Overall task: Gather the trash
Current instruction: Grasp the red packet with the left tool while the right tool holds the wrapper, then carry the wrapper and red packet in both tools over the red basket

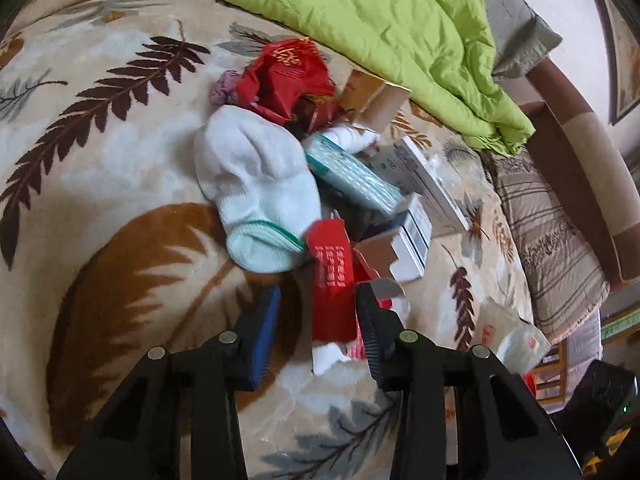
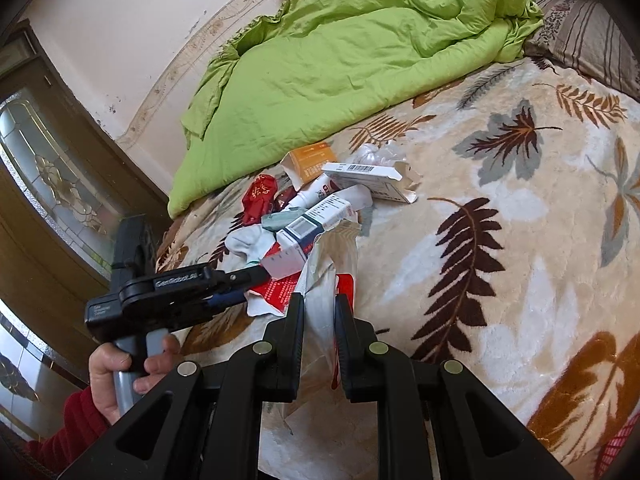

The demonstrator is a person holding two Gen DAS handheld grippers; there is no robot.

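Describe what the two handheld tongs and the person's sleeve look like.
Both tongs are black plastic with triangular cut-outs and round silver studs. The left tongs have ribbed pads, one blue. Seen from the right tongs, the left unit carries white "GenRobot.AI" lettering and a grey handle. The sleeve is red.

blanket [image 2: 500,216] bare rightward — quilt [image 2: 320,60] blocks behind

Daylight fell softly over a bed spread with a cream leaf-patterned blanket [image 2: 520,208]. A crumpled green quilt [image 2: 340,64] lay toward the pale wall [image 2: 132,28], a striped pillow [image 2: 592,36] beside it. A wooden door with patterned glass [image 2: 52,168] stood nearby.
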